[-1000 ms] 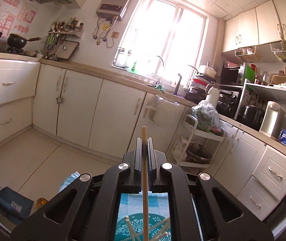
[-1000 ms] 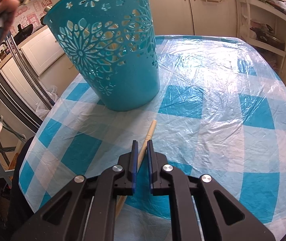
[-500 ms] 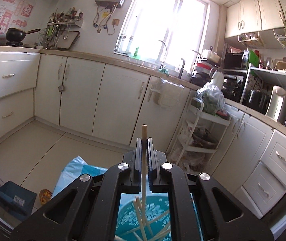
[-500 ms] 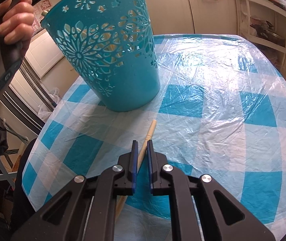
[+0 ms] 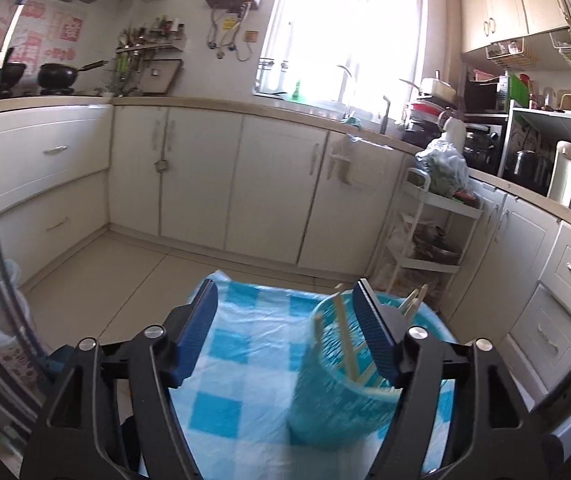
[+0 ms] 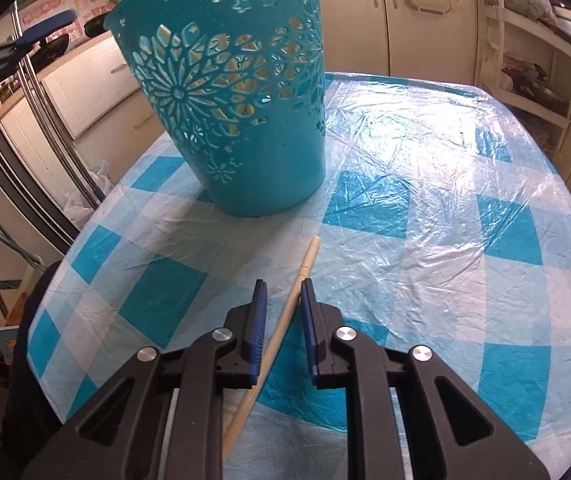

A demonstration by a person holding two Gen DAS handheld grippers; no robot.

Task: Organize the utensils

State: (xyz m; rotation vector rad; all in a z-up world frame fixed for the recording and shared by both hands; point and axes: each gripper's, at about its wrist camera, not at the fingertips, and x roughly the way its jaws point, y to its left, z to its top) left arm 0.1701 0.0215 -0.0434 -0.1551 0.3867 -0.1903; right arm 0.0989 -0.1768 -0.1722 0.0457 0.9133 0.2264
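Checked bench (image 6: 465,184) carrying the teal basket (image 6: 245,120) of chopsticks (image 5: 343,322), left hand-held gripper (image 5: 285,316) spread wide and empty beside it, right hand-held gripper (image 6: 283,312) slightly parted astride the last chopstick (image 6: 299,284) lying flat: likely to roll aside under an off-centre squeeze.

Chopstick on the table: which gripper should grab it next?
Right. The right gripper already has its open jaws either side of the chopstick; the left gripper is empty, up by the basket.
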